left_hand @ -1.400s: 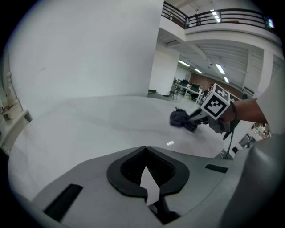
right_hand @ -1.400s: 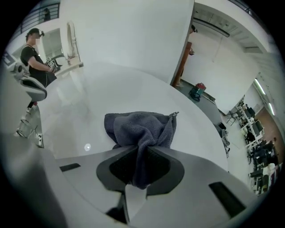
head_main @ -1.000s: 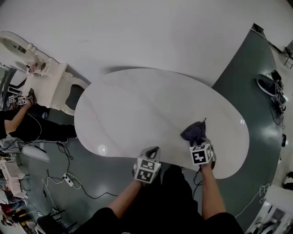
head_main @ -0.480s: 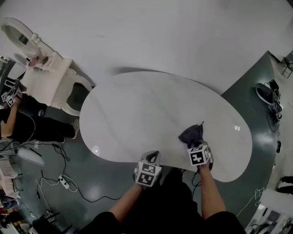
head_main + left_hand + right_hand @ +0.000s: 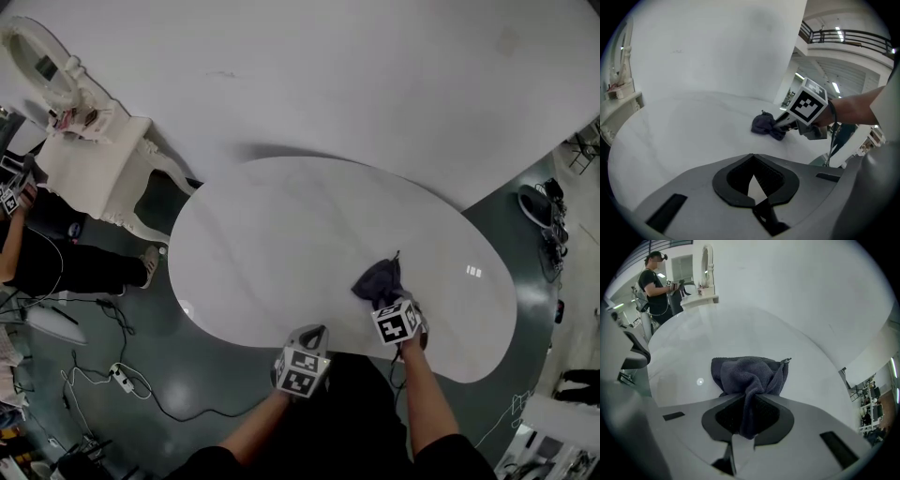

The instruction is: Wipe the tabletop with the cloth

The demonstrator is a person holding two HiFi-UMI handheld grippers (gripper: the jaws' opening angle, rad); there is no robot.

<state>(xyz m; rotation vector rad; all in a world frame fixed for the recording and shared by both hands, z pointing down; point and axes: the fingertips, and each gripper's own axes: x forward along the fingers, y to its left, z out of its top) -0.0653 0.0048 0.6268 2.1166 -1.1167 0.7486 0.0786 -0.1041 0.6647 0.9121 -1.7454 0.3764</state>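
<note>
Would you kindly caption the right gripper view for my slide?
Right gripper pinches a dark grey cloth bunched on the white tabletop.

In the head view the cloth (image 5: 377,279) lies on the tabletop (image 5: 281,234) near its lower-right edge, with its near end between the jaws of the right gripper (image 5: 384,300) just below it. The left gripper (image 5: 312,336) sits at the table's lower edge, left of the right gripper and apart from the cloth. A dresser (image 5: 94,173) stands beyond the tabletop's upper left, and a person (image 5: 47,253) is below it at the frame's left edge.
</note>
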